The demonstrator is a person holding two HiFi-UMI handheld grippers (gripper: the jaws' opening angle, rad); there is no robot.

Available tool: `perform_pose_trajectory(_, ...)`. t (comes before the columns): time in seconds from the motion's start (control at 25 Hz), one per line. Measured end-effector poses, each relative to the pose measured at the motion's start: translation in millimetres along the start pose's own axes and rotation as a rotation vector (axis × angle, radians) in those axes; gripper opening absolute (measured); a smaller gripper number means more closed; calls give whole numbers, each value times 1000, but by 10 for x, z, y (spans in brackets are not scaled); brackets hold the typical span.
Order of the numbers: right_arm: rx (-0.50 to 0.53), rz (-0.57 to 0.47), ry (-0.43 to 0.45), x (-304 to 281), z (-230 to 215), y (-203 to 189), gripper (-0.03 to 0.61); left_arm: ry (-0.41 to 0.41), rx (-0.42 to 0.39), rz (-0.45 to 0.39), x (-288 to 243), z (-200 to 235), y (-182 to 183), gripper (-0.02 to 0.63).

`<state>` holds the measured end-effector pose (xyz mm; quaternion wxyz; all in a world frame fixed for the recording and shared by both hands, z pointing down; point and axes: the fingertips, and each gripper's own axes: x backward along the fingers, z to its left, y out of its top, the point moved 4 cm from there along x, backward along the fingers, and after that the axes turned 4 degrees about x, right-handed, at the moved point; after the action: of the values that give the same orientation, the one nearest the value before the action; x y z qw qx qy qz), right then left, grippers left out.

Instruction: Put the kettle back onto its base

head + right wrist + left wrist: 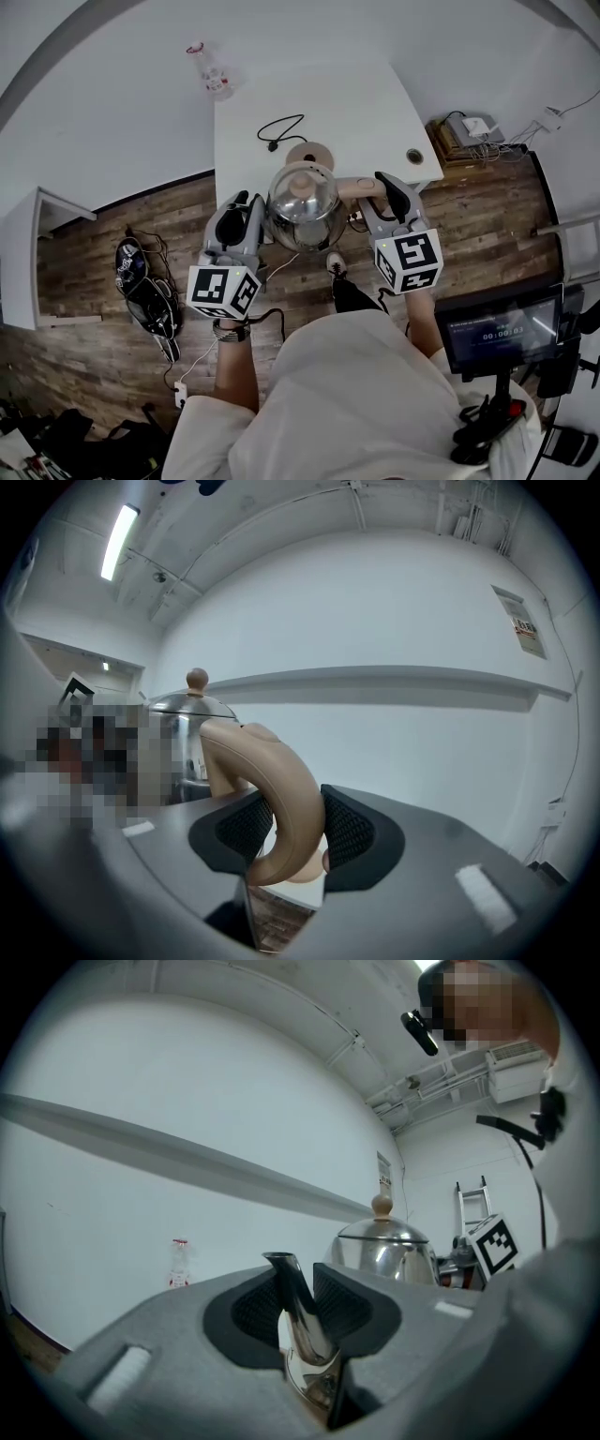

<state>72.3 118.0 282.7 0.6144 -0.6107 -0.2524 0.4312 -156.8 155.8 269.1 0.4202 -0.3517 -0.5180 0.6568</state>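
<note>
A shiny steel kettle [302, 206] with a tan knob on its lid hangs in the air at the near edge of the white table [375, 108], carried between both grippers. My left gripper [251, 204] is shut on the kettle's spout [298, 1309]. My right gripper [382, 187] is shut on the tan handle [279, 803]. The round tan base [310, 153] lies on the table just beyond the kettle, its black cord [279, 129] curling behind it.
A clear plastic bottle [214, 77] stands beyond the table's far left corner. A cable hole [414, 156] sits at the table's near right corner. Shoes [148, 295] lie on the wood floor at left; a monitor [502, 330] stands at right.
</note>
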Motion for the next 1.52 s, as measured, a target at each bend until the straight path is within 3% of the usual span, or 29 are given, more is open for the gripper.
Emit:
perform_pose_trajectory(0.48,3,72,44,-1232,-589,-129,161,44,49,60,-1144,643,-189,98)
perform_pose_trajectory(0.76,16,75,66,-1417,-643,-341,161,49,53,57,-1260,737,-424,98)
perform_pose_trajectory(1.52,26,162,140,-2486,-1104,-971,160,117,77,154,-2198,1255,-1043,98)
